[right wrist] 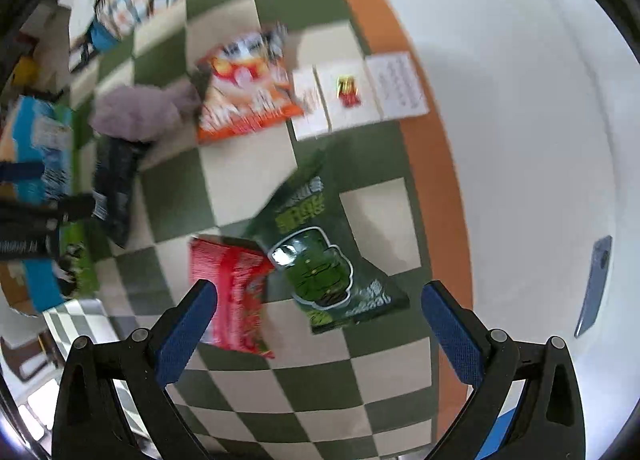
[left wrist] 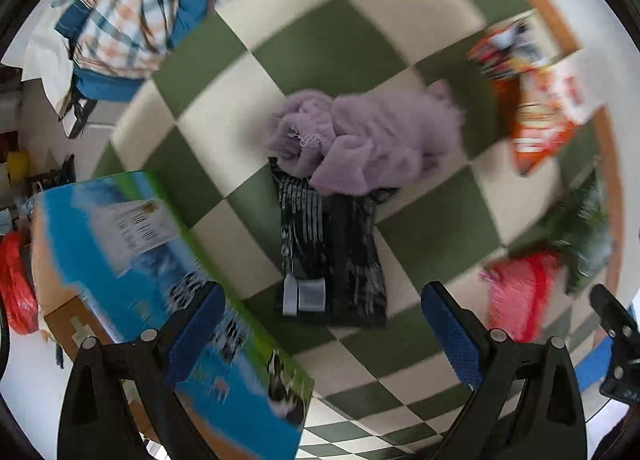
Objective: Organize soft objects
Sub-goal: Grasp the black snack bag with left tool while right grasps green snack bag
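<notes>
A crumpled lilac cloth (left wrist: 368, 139) (right wrist: 140, 109) lies on the green-and-cream checked mat (left wrist: 320, 39), overlapping the top of a black patterned packet (left wrist: 332, 256) (right wrist: 116, 179). My left gripper (left wrist: 324, 332) hovers open just short of that packet, nothing between its blue pads. An orange snack bag (left wrist: 536, 115) (right wrist: 248, 91), a red packet (left wrist: 520, 292) (right wrist: 236, 292) and a dark green snack bag (left wrist: 584, 236) (right wrist: 320, 260) lie to the right. My right gripper (right wrist: 320, 332) stands open above the red and green bags, holding nothing.
A blue-and-green carton (left wrist: 160, 280) (right wrist: 36, 163) stands at the mat's left edge. A plaid fabric pile (left wrist: 124, 11) sits far left. White cards (right wrist: 352, 95) rest near the mat's orange border (right wrist: 424, 139). A phone (right wrist: 596, 284) lies on the white surface to the right.
</notes>
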